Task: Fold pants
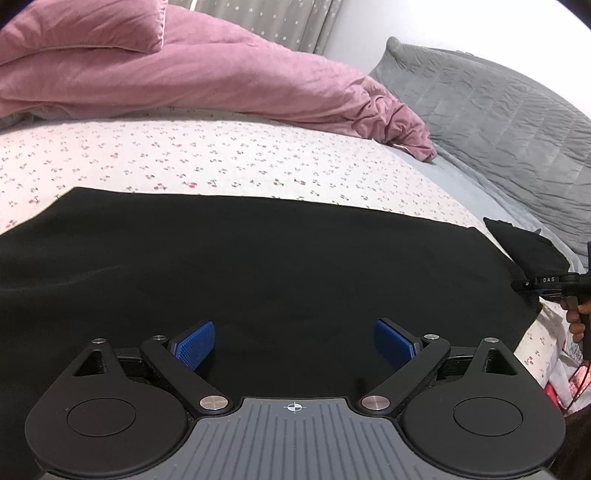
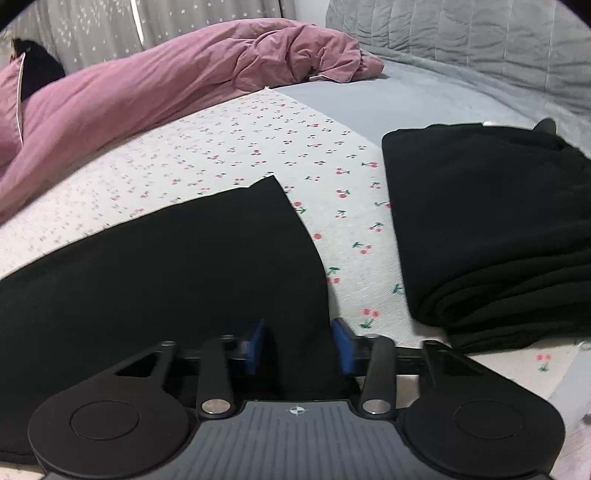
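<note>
Black pants (image 1: 258, 266) lie spread flat on the cherry-print bedsheet (image 1: 184, 162). My left gripper (image 1: 294, 345) is open, its blue pads (image 1: 195, 345) wide apart just above the near edge of the pants, holding nothing. In the right wrist view the pants (image 2: 166, 280) reach to a corner at mid-frame. My right gripper (image 2: 298, 345) has its pads (image 2: 341, 345) partly closed around the right end of the fabric. The right gripper also shows in the left wrist view (image 1: 554, 282) at the pants' right edge.
A pink duvet (image 1: 184, 66) and pink pillow (image 1: 74, 29) lie at the back of the bed. A grey quilted blanket (image 1: 498, 110) lies at the right. A stack of folded black clothes (image 2: 498, 236) sits on the sheet (image 2: 258, 147) to the right.
</note>
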The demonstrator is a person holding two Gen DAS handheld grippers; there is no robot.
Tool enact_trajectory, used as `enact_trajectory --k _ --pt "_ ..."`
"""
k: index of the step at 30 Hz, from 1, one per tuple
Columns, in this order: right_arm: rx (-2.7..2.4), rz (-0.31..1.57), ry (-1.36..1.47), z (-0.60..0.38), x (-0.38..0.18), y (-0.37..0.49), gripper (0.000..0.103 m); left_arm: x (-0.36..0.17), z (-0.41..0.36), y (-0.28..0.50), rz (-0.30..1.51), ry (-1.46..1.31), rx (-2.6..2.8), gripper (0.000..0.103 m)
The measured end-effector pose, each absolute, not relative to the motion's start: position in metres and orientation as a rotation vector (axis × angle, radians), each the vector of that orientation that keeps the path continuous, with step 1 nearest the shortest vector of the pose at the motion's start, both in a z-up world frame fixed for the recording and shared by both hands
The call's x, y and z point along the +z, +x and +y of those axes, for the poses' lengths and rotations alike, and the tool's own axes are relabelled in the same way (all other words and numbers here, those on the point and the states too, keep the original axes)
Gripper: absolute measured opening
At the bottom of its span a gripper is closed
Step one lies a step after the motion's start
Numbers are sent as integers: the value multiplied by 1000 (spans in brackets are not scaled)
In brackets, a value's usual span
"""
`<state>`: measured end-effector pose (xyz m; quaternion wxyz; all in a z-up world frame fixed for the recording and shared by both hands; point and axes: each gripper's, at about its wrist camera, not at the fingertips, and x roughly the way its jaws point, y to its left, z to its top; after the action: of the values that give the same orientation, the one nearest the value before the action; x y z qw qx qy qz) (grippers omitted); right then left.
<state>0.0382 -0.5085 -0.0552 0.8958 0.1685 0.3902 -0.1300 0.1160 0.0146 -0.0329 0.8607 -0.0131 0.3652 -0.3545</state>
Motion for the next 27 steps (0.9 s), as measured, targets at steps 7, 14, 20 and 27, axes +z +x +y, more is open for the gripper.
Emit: enact_trajectory --k 7,14,20,27 --pt "-222 768 528 -519 -49 36 13 -35 7 116 793 -61 -763 95" --pt "-136 726 418 -473 -23 54 13 -37 -3 125 849 -192 -788 95" --pt "26 740 279 -409 -11 78 13 -40 -13 129 876 -225 -798 95" --pt "234 787 147 -343 -11 85 13 -45 -22 132 885 -234 -809 94"
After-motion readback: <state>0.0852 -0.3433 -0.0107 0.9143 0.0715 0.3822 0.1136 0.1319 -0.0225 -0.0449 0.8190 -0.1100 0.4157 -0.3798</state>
